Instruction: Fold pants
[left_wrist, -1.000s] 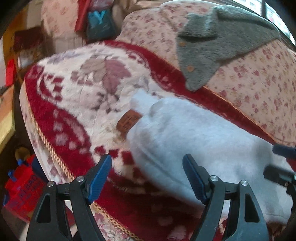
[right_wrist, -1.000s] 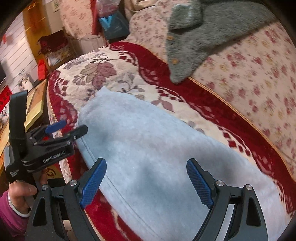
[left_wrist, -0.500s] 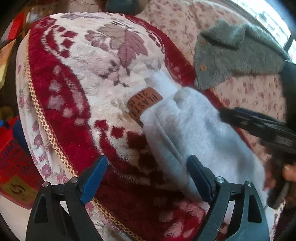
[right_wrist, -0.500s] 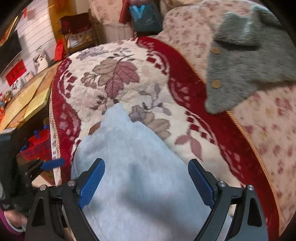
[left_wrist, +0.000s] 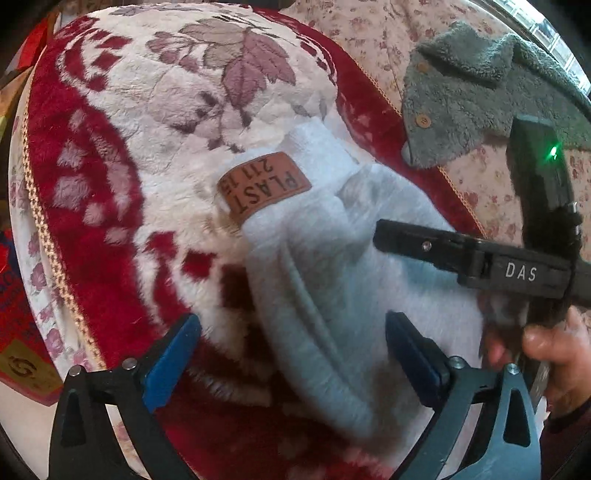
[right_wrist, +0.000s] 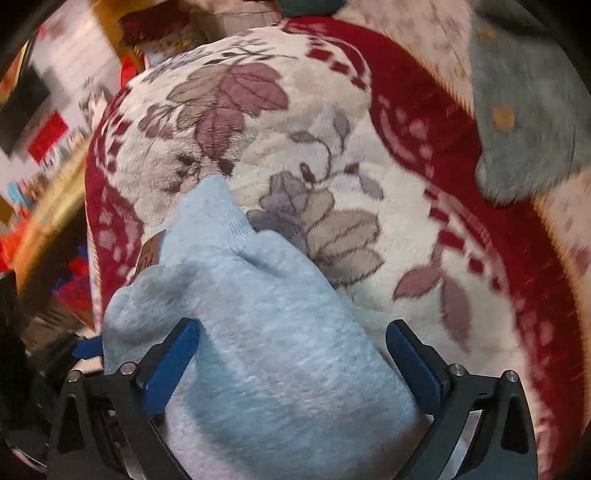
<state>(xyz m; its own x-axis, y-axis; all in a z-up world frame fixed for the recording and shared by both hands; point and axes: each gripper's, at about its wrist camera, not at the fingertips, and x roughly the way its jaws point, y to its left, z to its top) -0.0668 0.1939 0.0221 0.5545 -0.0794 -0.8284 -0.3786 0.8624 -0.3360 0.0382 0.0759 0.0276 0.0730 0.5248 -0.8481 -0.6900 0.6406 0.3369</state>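
The light blue fleece pants (left_wrist: 332, 295) lie bunched on a red and cream floral blanket (left_wrist: 147, 122), with a brown leather label (left_wrist: 264, 192) at the waistband end. My left gripper (left_wrist: 291, 354) is open, its blue fingers straddling the near edge of the pants. My right gripper (right_wrist: 291, 358) is open too, right over the fabric, with the pants (right_wrist: 258, 332) between its fingers. The right gripper's black body (left_wrist: 480, 258) and the hand holding it show at the right of the left wrist view.
A grey fleece garment with buttons (left_wrist: 480, 85) lies on the floral sofa back (left_wrist: 498, 192). The blanket's gold-corded edge (left_wrist: 40, 221) drops off at the left, with red boxes (left_wrist: 18, 332) on the floor below. The right wrist view is motion-blurred.
Both grippers moved toward the waistband end of the pants and closer to the fabric. The right gripper has come in beside the left one. The pants look more bunched.
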